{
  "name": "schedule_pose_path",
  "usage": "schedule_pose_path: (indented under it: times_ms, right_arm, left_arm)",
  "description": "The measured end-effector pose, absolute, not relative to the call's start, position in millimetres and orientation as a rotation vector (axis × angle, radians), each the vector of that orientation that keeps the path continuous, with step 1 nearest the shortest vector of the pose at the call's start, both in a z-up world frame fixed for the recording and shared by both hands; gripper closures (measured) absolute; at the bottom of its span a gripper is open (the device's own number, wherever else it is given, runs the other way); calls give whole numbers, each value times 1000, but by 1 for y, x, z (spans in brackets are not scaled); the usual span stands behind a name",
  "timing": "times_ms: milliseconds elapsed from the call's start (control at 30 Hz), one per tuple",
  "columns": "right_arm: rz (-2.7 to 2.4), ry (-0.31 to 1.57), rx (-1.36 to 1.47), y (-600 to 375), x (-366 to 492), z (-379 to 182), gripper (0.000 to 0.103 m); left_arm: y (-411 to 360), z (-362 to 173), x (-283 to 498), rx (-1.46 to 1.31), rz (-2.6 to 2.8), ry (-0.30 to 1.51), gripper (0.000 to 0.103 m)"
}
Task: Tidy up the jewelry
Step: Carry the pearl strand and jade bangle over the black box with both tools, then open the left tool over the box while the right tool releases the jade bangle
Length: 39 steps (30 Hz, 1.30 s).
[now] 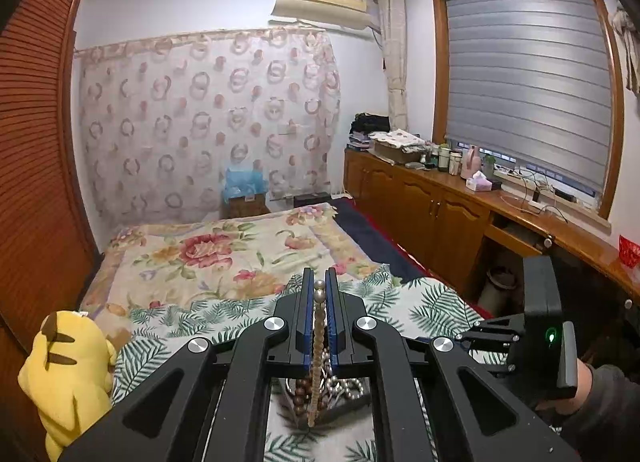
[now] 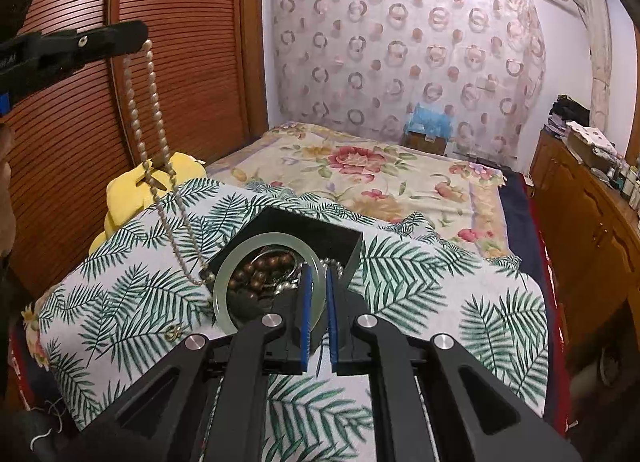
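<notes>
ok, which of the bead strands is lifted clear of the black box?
The pearl necklace, hanging from the left gripper. The brown wooden beads lie in the black box.

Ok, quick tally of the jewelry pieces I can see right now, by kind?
Pearl necklace: 1, hanging from the left gripper, its lower end trailing into the black box.
Jade bangle: 1, held by the right gripper over the box.
Brown bead string: 1, in the box.
Silvery bead string: 1, in the box.
Total: 4
</notes>
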State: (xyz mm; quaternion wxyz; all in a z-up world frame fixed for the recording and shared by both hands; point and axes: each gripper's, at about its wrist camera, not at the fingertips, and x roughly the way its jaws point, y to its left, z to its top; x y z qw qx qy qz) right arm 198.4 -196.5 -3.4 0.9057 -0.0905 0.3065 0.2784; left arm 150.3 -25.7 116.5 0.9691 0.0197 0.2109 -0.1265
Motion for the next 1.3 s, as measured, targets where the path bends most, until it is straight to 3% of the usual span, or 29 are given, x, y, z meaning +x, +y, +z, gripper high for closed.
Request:
schedule_pose_path:
  times_ms: [400, 933, 1300]
  right_arm:
    - [614, 642, -192, -183, 240, -12, 95]
    - [667, 726, -218, -158, 258, -61, 94]
    - [676, 722, -194, -157, 257, -61, 93]
  left_arm:
    - [-26, 119, 193, 40, -250, 439, 98]
    - [-27, 48, 253, 37, -255, 592, 98]
    - [-24, 21, 254, 32, -269, 649, 96]
